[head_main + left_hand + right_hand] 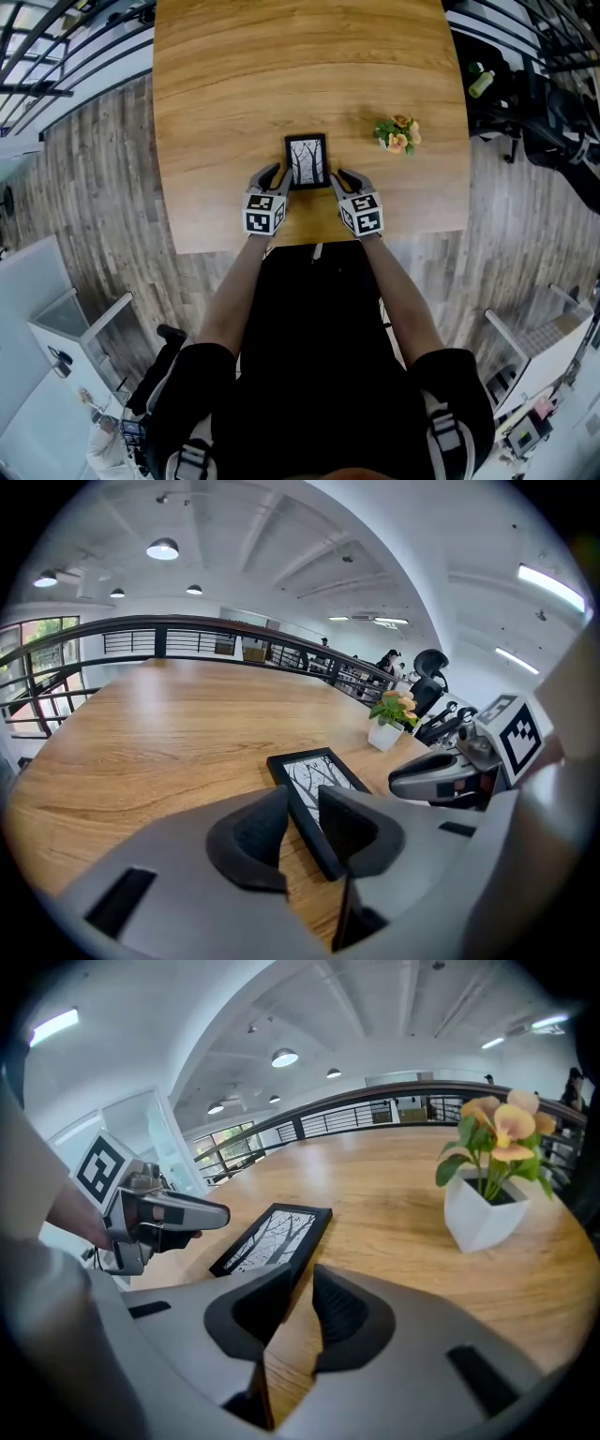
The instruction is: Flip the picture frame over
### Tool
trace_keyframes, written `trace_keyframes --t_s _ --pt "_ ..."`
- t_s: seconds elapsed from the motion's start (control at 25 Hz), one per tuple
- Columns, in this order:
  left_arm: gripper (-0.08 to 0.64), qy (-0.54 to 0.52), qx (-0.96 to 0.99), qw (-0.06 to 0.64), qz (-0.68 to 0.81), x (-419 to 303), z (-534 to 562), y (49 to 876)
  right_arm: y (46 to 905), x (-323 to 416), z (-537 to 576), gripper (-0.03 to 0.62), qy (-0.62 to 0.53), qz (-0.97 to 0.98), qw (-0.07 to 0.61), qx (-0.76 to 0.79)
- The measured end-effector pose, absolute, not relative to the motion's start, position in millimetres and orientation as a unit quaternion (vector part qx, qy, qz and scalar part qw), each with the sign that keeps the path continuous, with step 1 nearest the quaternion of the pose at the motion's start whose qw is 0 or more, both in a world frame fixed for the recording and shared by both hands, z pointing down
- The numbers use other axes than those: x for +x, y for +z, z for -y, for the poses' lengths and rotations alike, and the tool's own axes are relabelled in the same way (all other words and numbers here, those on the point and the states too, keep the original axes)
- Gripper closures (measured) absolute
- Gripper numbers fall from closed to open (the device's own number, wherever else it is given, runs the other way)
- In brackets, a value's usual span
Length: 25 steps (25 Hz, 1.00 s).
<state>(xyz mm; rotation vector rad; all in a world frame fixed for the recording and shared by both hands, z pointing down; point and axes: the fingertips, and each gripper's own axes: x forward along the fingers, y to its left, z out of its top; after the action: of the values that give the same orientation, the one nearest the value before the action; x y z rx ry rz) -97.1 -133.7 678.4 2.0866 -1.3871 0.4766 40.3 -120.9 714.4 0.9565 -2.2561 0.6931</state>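
**Operator:** Where is the picture frame?

**Spotter:** The black picture frame [307, 161] lies flat on the wooden table [281, 75], close to the edge nearest you. Its tree print faces up. You have one gripper at each of its near corners.

**Operator:** How do my left jaws stand?

**Spotter:** Your left gripper [302, 799] is at the frame's near left corner, with its jaws a narrow gap apart. The frame's black border and corner show in that gap, and the right-hand jaw covers part of the print. I can't tell whether either pad touches the frame.

**Operator:** And my right?

**Spotter:** Your right gripper [302, 1279] is just beside the near right corner. Its jaws are also slightly apart, and only bare wood shows between them. The frame's corner sits behind the left-hand jaw, so nothing is clamped there.

**Operator:** Anything else on the table?

**Spotter:** A small white pot of peach flowers [398, 134] stands to your right of the frame, apart from it.
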Motion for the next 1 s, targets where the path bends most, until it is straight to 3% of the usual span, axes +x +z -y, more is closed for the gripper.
trace_keyframes --t_s 0.16,0.44,1.0 --pt "0.492 0.18 0.786 0.284 0.519 -98.8 116.0 673.2 708.7 47.0 111.9 0.588 0.245 0.848 0.293 0.367" --pt "0.528 0.188 0.79 0.276 0.515 -102.7 91.3 667.0 704.5 58.9 93.5 0.589 0.233 0.848 0.298 0.371" --pt "0.534 0.196 0.797 0.267 0.506 -105.7 68.5 666.2 699.4 65.2 76.8 0.589 0.219 0.846 0.304 0.379"
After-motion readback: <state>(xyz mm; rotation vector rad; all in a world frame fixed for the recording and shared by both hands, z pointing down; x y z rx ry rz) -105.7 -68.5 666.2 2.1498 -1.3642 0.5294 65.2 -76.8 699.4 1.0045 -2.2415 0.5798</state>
